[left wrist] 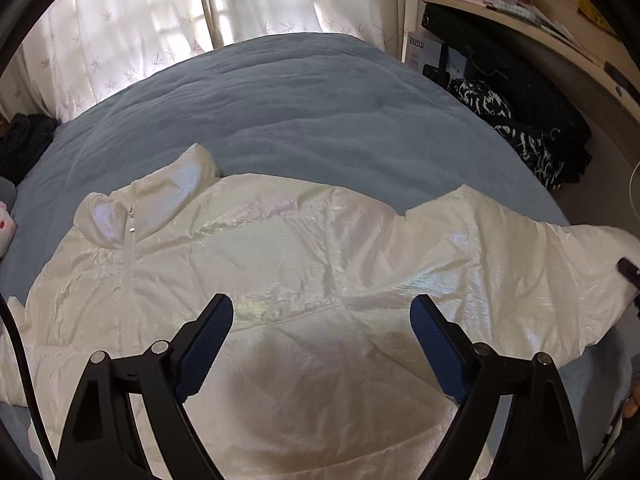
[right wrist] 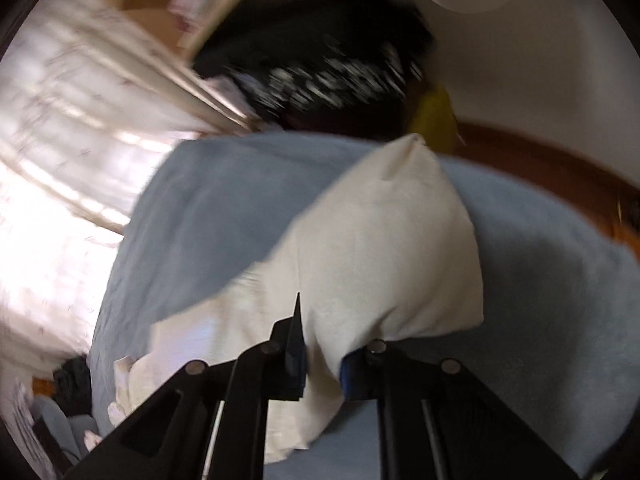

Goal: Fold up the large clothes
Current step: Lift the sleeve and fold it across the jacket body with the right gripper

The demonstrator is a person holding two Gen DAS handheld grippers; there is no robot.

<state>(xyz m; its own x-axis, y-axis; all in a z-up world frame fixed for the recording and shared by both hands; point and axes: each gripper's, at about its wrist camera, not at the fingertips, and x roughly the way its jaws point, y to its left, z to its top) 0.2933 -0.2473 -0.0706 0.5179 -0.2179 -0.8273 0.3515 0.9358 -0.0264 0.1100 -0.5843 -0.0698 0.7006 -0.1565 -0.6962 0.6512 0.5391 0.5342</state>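
Observation:
A shiny white jacket [left wrist: 280, 264] lies spread on the blue-grey bed [left wrist: 280, 112], collar and zip at the left. My left gripper [left wrist: 322, 320] is open and empty, hovering just above the jacket's middle. In the blurred right wrist view my right gripper [right wrist: 324, 360] is shut on a white sleeve of the jacket [right wrist: 384, 248], which bulges up past the fingers above the bed [right wrist: 560, 320]. The tip of the right gripper shows at the right edge of the left wrist view [left wrist: 628, 270].
Patterned curtains [left wrist: 160, 20] hang behind the bed. Dark clothes and a black-and-white garment [left wrist: 520, 128] pile up at the right beside wooden shelves [left wrist: 540, 12]. A dark bundle [left wrist: 24, 140] and a soft toy [left wrist: 6, 228] lie at the bed's left edge.

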